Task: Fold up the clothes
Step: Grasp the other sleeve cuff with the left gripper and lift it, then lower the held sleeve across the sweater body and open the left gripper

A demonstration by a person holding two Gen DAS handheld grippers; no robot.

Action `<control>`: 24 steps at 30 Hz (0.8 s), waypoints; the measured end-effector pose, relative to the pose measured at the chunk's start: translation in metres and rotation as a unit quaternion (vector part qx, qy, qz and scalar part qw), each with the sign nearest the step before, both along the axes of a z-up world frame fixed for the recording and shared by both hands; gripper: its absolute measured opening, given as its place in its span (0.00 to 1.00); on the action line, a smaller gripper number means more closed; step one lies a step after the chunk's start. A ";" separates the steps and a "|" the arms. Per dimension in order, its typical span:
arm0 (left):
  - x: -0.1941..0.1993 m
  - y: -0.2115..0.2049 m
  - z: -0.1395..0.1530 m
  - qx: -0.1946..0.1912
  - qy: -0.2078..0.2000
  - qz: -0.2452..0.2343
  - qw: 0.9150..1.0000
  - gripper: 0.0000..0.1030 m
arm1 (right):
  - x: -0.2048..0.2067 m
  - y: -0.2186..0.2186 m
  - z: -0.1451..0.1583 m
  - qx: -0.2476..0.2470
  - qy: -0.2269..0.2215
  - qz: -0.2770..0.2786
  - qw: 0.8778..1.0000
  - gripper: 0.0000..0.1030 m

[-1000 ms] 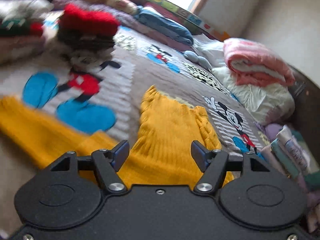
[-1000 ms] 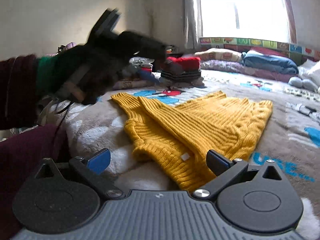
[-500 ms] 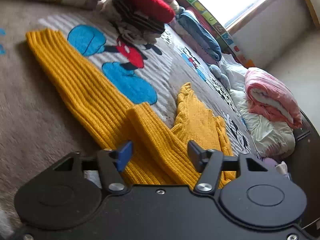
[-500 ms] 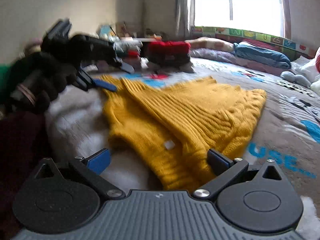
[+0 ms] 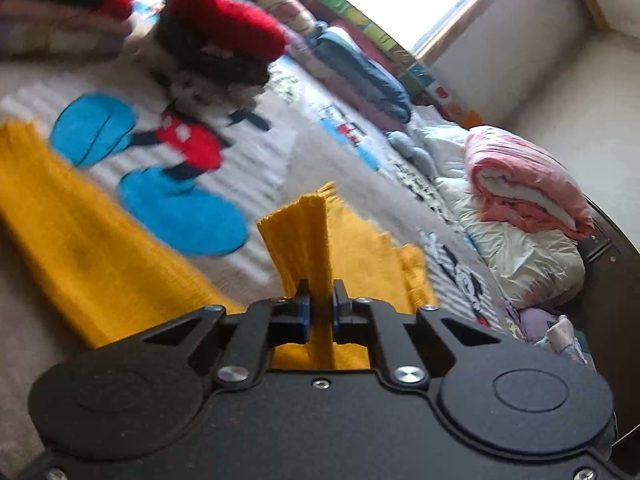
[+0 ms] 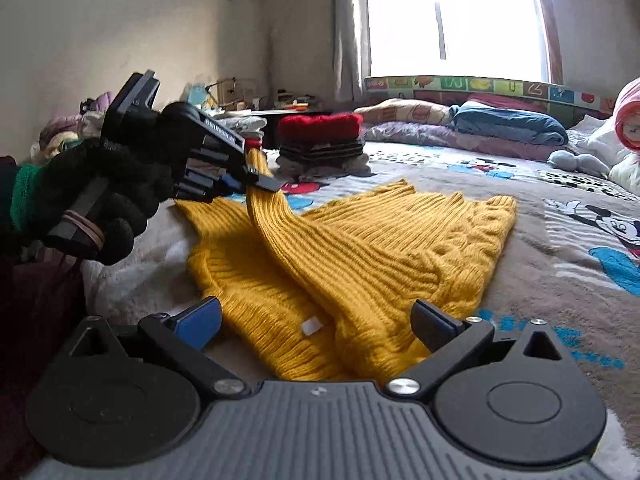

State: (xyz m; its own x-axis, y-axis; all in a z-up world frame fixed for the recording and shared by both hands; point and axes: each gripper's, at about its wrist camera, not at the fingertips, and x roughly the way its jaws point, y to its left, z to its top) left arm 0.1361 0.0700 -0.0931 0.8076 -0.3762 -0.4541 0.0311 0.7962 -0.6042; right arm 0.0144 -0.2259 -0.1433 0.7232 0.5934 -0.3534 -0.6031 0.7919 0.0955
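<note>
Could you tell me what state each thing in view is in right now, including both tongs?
Left tongs: shut on a pinched fold of the yellow sweater, having just closed.
Right tongs: open, holding nothing, above the sweater's near edge.
Yellow sweater: partly folded on the bed, one strip lifted by the left tongs.
Red-topped pile: folded and stacked.
Pink quilt: rolled up on white bedding.

sweater – mustard yellow, ribbed | blanket – grey-brown, cartoon mouse prints in red, blue | folded stack top red, dark stripes beneath | glove black, green cuff
</note>
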 end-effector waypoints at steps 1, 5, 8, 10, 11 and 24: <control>0.002 -0.003 0.005 -0.001 -0.005 -0.003 1.000 0.06 | 0.001 -0.001 0.000 0.001 0.001 0.000 1.000 0.97; 0.011 -0.018 0.026 -0.012 -0.025 -0.018 0.999 0.06 | 0.001 0.001 -0.001 0.002 0.004 0.010 1.000 0.97; 0.021 -0.032 0.041 -0.017 -0.037 -0.031 0.999 0.06 | 0.003 0.003 -0.002 0.001 0.011 0.016 1.000 0.97; 0.029 -0.042 0.049 -0.022 -0.043 -0.040 0.998 0.06 | 0.003 0.003 -0.003 0.003 0.017 0.017 1.000 0.97; 0.033 -0.046 0.052 -0.024 -0.044 -0.044 0.998 0.06 | 0.003 0.003 -0.003 0.005 0.020 0.016 1.000 0.97; 0.104 -0.120 0.046 -0.025 -0.010 -0.068 0.997 0.06 | 0.019 -0.018 -0.005 0.079 0.068 0.006 0.995 0.96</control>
State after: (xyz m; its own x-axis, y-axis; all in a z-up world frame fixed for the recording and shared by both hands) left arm 0.2398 -0.0501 -0.0468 0.7563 -0.5045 -0.4166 0.1492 0.7529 -0.6410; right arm 0.0330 -0.2435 -0.1479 0.6673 0.6579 -0.3490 -0.5863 0.7530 0.2986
